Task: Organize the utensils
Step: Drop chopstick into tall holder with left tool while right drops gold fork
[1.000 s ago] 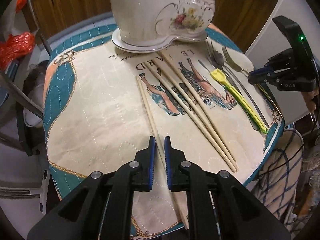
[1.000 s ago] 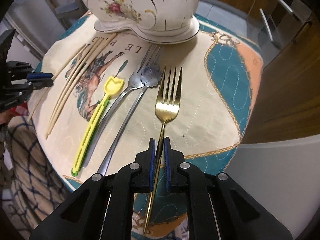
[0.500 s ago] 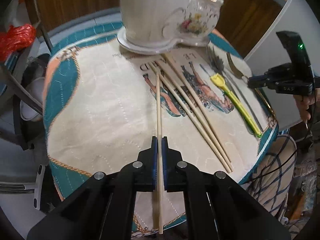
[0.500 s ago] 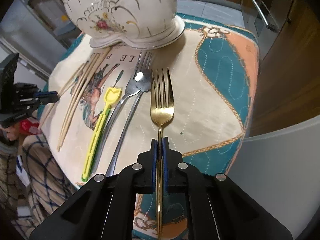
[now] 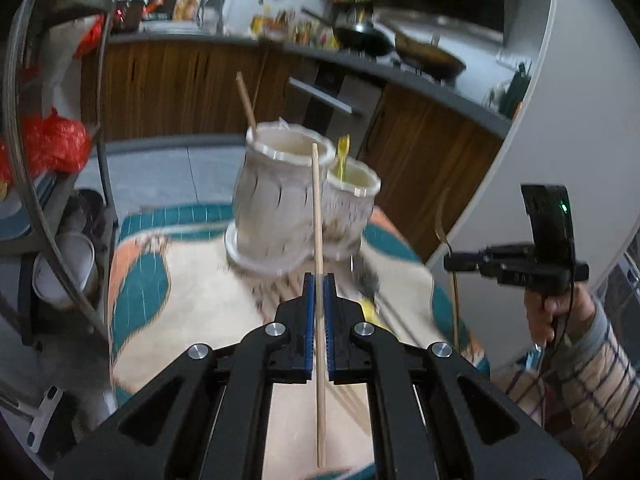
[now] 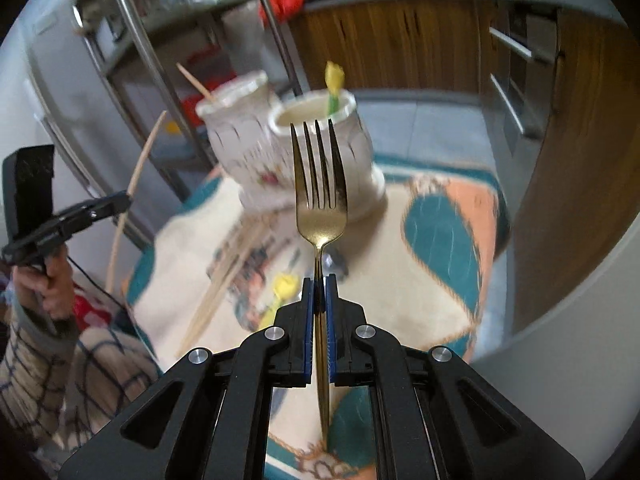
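While both tools hang in the air above the table, I have my left gripper (image 5: 319, 280) clenched on a wooden chopstick (image 5: 317, 216), which stands nearly upright between the blue pads, its upper tip level with the rim of the larger ceramic holder (image 5: 276, 200) and its lower end below the fingers. From the right wrist view the same left gripper (image 6: 120, 200) shows at the far left edge, off the table's side, with the chopstick (image 6: 136, 184) rising from it.

My right gripper (image 6: 319, 284) is clamped on the neck of a gold fork (image 6: 319, 184), tines up, in front of the smaller ceramic cup (image 6: 320, 120). That cup already carries a yellow utensil (image 6: 334, 80), and the larger holder (image 6: 236, 128) beside it, touching it, has one chopstick (image 6: 194, 80) leaning out of its left side. In the left wrist view the right gripper (image 5: 450, 261) sits out past the table's right edge with the fork (image 5: 446, 236) seen edge-on.

On the patterned cloth (image 6: 432, 280) lie more chopsticks (image 6: 224, 276) left of centre and another yellow piece (image 6: 284, 286), blurred; a grey utensil head (image 6: 336, 262) is just beside the fork's stem. The cloth's right half, teal and orange, is bare up to the rim. A wooden cabinet (image 6: 580, 160) closes the right side; a metal rack (image 5: 60, 200) stands beyond the left edge.
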